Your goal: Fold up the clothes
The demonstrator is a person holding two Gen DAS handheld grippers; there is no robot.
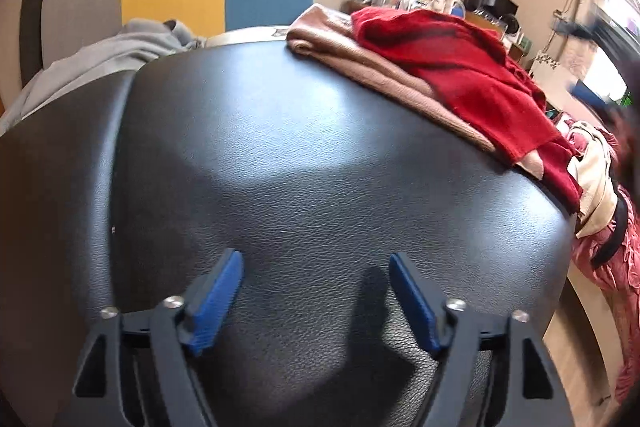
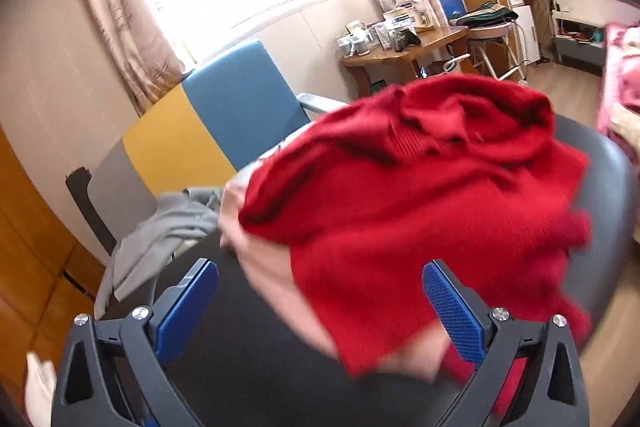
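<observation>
A red knit lies rumpled on top of a flat pink garment at the far right of a black padded worktop, one red corner trailing over the edge. Both pairs of tongs stand apart and hold nothing: the left tongs hover above bare padding, well clear of the pile, while the right tongs sit close to it, the near hem of the red knit lying between their blue pads in the right wrist view. The knit looks soft, fuzzy and light, likely to sag and drag along whatever lies under it; a hem corner or shoulder seam seems the surest place to pinch, taking one layer only so the pink piece stays put. A grey garment is heaped at the worktop's far left. No basket or bin shows in either view. The pink piece lies smooth enough to pass for folded, though that cannot be confirmed; the red one is plainly bunched. The right wrist view is blurred, so the weave and edges are hard to read.
</observation>
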